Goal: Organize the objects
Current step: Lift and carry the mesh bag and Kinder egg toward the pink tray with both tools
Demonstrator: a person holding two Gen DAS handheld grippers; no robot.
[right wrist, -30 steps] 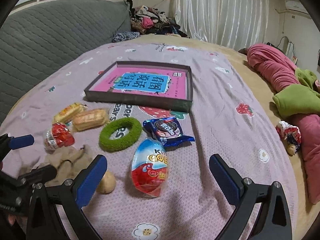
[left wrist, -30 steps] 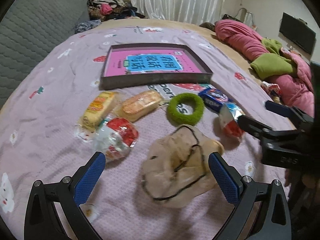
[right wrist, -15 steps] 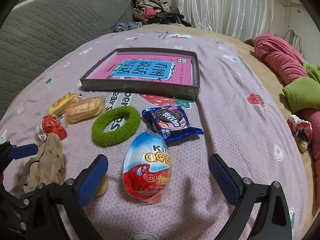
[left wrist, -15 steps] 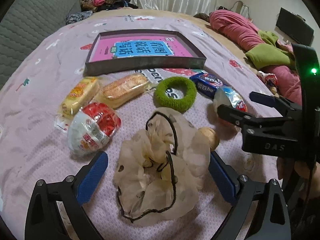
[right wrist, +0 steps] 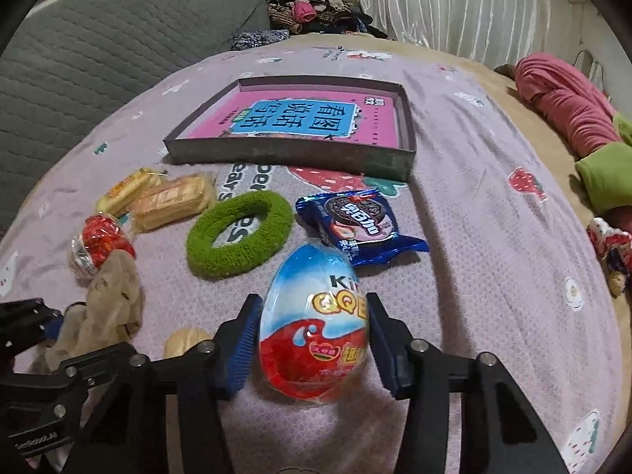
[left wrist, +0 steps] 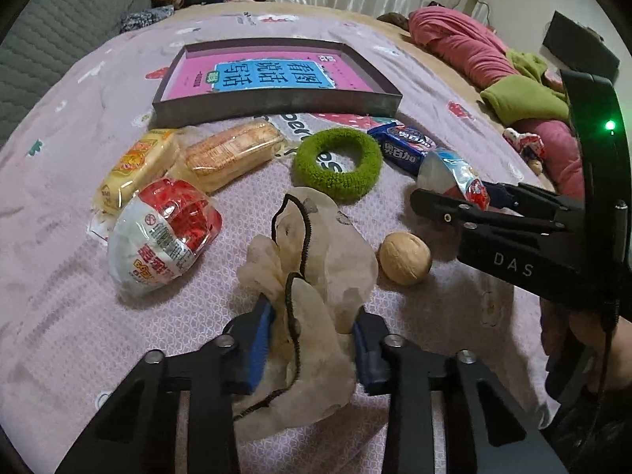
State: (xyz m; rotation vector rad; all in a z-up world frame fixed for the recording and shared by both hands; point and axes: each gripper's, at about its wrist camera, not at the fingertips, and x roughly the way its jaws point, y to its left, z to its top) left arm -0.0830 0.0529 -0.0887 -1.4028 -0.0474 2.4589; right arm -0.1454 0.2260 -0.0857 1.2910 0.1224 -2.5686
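My left gripper (left wrist: 312,339) is shut on a beige drawstring pouch (left wrist: 312,272) lying on the purple bedspread. My right gripper (right wrist: 312,339) is shut on a blue-and-red egg-shaped candy pack (right wrist: 316,328); it also shows in the left wrist view (left wrist: 454,173). Between and beyond them lie a walnut (left wrist: 405,258), a green fuzzy ring (left wrist: 337,164), a blue Oreo pack (right wrist: 361,223), a red-and-white snack pack (left wrist: 162,233) and two yellow cake packs (left wrist: 233,152). A shallow dark box (left wrist: 276,104) with a pink book inside sits behind them.
A grey quilted sofa back (right wrist: 98,51) runs along the left. Pink and green bedding (left wrist: 493,67) is piled at the right, with a small toy (right wrist: 610,249) near it. Clothes (right wrist: 312,8) are heaped at the far end of the bed.
Both grippers moved forward and down and closed: the left one on the pouch, the right one on the candy egg. Before, both were open.
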